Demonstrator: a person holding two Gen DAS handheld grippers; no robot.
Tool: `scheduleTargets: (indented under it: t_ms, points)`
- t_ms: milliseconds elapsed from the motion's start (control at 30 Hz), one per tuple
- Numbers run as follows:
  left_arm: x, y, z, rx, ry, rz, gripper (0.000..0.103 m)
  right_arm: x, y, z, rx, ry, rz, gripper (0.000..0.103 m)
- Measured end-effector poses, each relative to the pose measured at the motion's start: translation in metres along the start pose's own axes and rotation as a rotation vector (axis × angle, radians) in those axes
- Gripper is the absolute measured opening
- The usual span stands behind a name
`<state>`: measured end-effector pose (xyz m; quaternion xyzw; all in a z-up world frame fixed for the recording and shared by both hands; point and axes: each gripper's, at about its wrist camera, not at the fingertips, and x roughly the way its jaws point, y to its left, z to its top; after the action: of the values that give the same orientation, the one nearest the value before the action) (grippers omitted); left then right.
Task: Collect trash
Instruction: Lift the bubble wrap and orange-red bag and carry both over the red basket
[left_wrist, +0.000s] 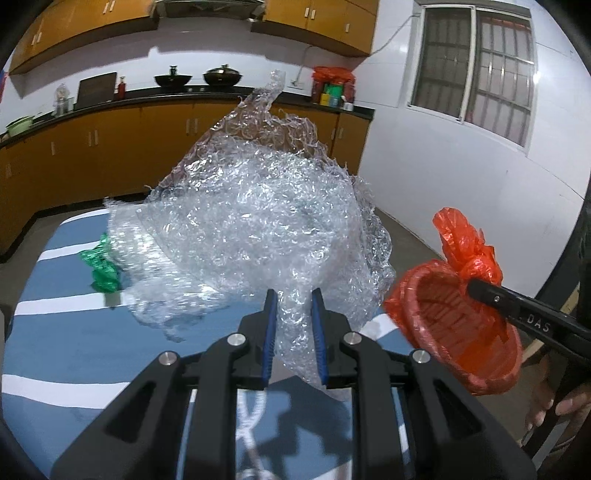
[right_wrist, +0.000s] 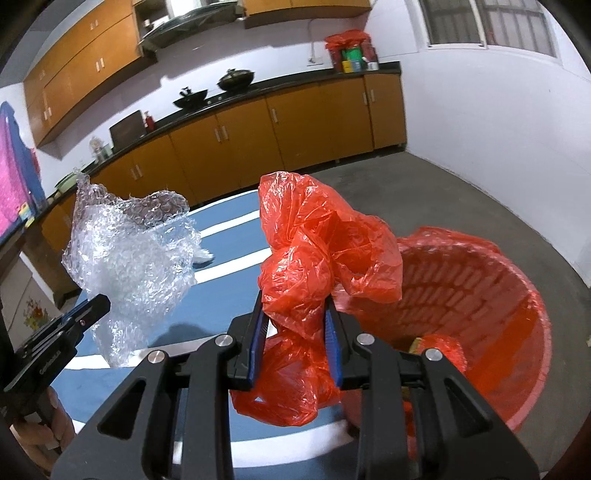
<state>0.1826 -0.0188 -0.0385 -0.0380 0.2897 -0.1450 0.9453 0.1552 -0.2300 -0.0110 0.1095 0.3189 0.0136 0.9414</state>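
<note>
The left claw (left_wrist: 293, 295) is clamped narrow on a crumpled sheet of clear bubble wrap (left_wrist: 255, 218), which is lifted off the blue-and-white striped tabletop (left_wrist: 55, 332). The sheet's long axis runs up and away from the pads, its loose peak pointing toward the far orange cabinets (left_wrist: 110, 144). A crumpled green plastic scrap (left_wrist: 101, 266) lies on the tabletop past it, at its left edge. The right claw (right_wrist: 295, 306) pinches a bunched red plastic bag (right_wrist: 317, 236); the bag's bulk stands upright above the fingers and a tail hangs below them. It is held just beside the rim of a red woven wastebasket lined with red plastic (right_wrist: 480, 295), which stands on the grey floor (right_wrist: 461, 192) to the right of the tabletop.
</note>
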Motion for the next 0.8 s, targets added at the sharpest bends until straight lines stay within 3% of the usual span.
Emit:
scheduleTargets:
  t_ms: [800]
  points:
    - [0.039,-0.097,0.001,0.068,0.065,-0.225,0.019,-0.045,-0.087,-0.02,0.162,-0.039,-0.145,0.029]
